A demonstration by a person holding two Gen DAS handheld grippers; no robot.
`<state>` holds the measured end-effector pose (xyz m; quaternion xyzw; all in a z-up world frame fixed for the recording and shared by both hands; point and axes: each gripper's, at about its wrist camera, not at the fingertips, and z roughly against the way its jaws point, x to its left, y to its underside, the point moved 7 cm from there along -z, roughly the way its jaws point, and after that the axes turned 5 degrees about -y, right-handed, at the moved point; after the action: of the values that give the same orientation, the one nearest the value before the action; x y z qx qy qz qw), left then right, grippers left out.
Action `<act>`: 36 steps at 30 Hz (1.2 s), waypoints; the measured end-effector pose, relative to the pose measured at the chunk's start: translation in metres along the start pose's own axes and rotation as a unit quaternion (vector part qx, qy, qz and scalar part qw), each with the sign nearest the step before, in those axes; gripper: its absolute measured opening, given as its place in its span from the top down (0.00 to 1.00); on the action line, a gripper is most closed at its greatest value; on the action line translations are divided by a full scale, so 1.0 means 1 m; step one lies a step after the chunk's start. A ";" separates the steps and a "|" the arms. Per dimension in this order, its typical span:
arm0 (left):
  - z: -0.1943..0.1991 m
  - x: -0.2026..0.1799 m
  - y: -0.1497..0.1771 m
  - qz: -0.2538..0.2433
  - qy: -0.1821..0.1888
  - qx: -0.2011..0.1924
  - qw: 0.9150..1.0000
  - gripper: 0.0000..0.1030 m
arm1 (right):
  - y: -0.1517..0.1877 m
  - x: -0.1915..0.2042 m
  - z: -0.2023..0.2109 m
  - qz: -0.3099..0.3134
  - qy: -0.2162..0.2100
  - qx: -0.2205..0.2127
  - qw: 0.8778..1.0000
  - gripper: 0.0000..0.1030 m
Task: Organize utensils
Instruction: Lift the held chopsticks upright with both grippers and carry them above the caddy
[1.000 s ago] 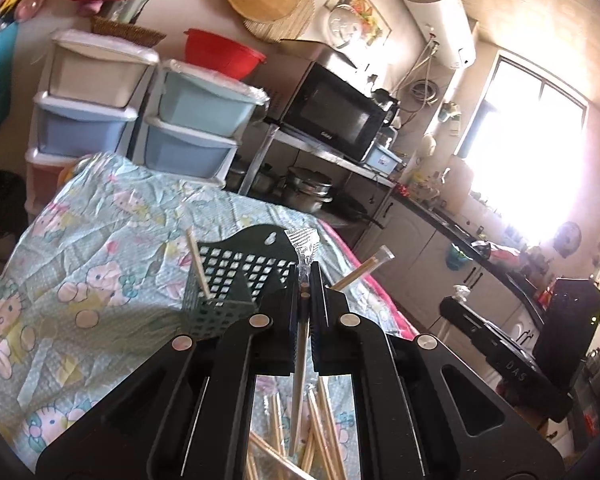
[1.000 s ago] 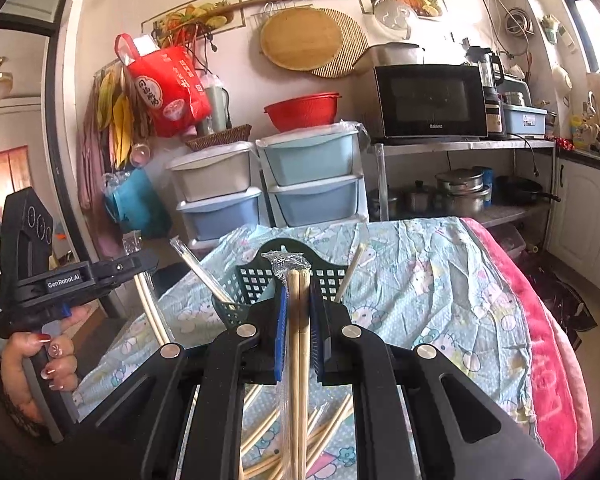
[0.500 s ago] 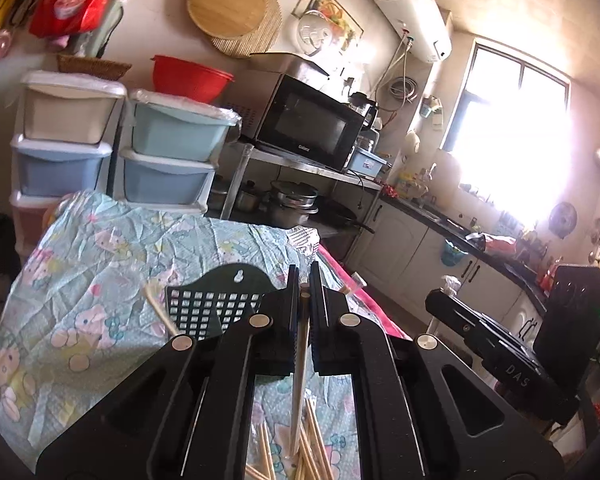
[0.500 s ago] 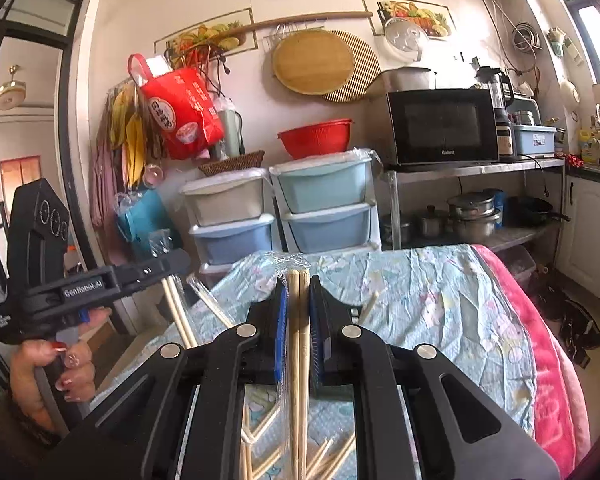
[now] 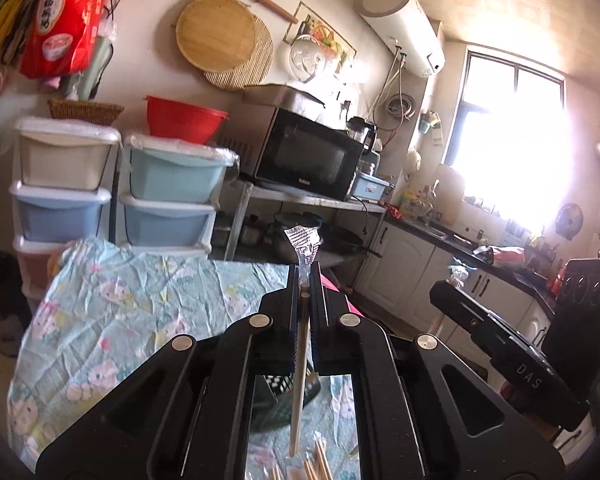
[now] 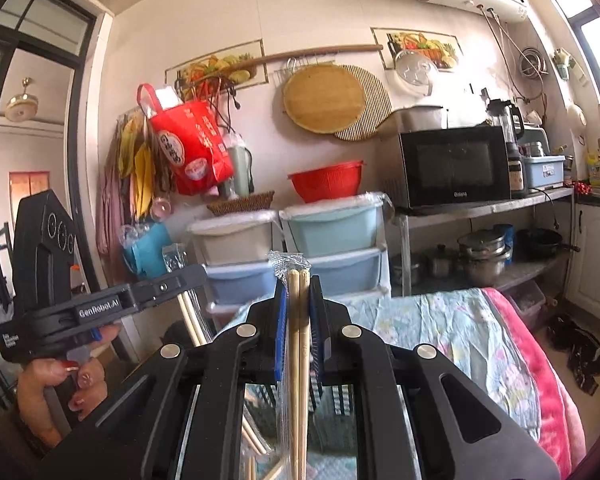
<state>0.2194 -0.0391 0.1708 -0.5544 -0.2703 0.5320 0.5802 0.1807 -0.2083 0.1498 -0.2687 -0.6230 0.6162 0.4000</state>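
My left gripper (image 5: 304, 280) is shut on a plastic-wrapped chopstick pair (image 5: 298, 384) that hangs down between the jaws, its crinkled wrapper top above the tips. Under it, through the gap in the gripper's frame, shows the dark green mesh utensil basket (image 5: 280, 398), and loose chopsticks (image 5: 319, 462) lie on the cloth. My right gripper (image 6: 298, 292) is shut on another wrapped pair of wooden chopsticks (image 6: 298, 344), held upright over the same basket (image 6: 339, 404). In the right wrist view the left gripper (image 6: 194, 274) appears at the left, held by a hand (image 6: 56, 380).
The table wears a pale blue cartoon-print cloth (image 5: 120, 320) with a pink blanket edge (image 6: 539, 360). Behind it stand stacked plastic drawers (image 5: 168, 200), a red colander (image 5: 184, 120) and a microwave (image 5: 307, 156) on a metal shelf. Kitchen counters (image 5: 459, 248) run along the right.
Both grippers have risen with their wrapped chopsticks. The basket and the table have dropped low in both views, and the basket now shows only through the gaps in the frames.
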 end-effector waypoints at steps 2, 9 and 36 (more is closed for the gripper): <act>-0.003 0.001 -0.005 -0.003 -0.003 -0.002 1.000 0.97 | -0.008 -0.001 -0.003 0.003 0.002 -0.008 1.000 0.90; -0.016 0.006 -0.019 -0.004 -0.010 -0.006 1.000 0.97 | -0.035 -0.007 -0.018 0.017 0.014 -0.038 0.999 0.90; -0.070 0.032 -0.021 -0.001 -0.080 -0.025 0.996 0.97 | -0.051 -0.027 -0.064 0.060 0.030 -0.082 0.994 0.90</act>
<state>0.2989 -0.0307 0.1645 -0.5239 -0.3299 0.5671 0.5433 0.2564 -0.2000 0.1904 -0.3558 -0.6423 0.5774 0.3570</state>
